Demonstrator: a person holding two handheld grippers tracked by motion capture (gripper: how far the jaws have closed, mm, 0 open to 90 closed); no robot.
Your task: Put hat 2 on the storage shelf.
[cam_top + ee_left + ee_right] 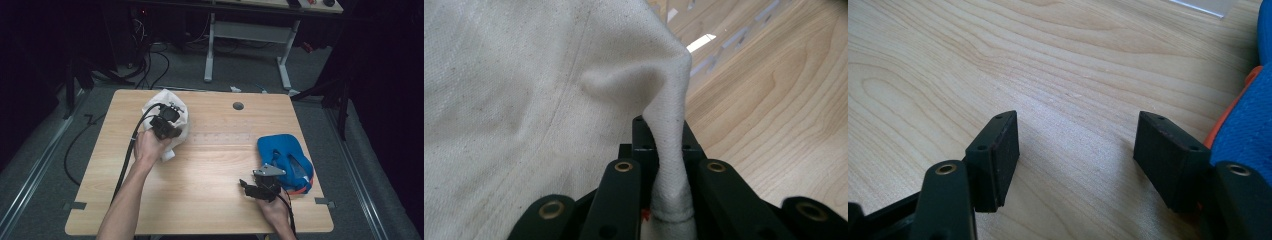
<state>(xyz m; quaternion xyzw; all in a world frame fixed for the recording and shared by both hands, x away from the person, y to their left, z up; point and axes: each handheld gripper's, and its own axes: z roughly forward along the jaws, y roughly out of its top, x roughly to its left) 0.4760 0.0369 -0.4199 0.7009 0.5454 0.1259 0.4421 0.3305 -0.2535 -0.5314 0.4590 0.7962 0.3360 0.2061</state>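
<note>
At the near right of the pale wooden table [200,185], the person's right hand [274,207] is holding the right gripper [251,188], a black two-jaw tool with a grey three-cornered plate on top, low over the bare wood. In the right gripper view its jaws are standing wide apart with nothing between them, and wood grain is showing through the gap. Just beside its right-hand jaw, a blue fabric bag with orange trim [1248,115] is lying on the table; in the high view this bag [285,152] is sitting near the table's right edge, directly beyond and to the right of that gripper.

Farther back on the left side, the person's left hand [148,148] is gripping the left gripper [171,119], whose black cable [127,160] is trailing down along the forearm toward the near edge. This gripper is pressing into a crumpled off-white woven cloth [172,107] that is lying on the far left part of the table. In the left gripper view the jaws are closed tight on a pinched ridge of the cloth [524,85], which is rising as a narrow fold between them while the rest is spreading out to the left.

Beyond the cloth, a small round hole [238,106] is showing near the far edge. Past the table, a white-legged desk frame [247,45] is standing on grey floor.
</note>
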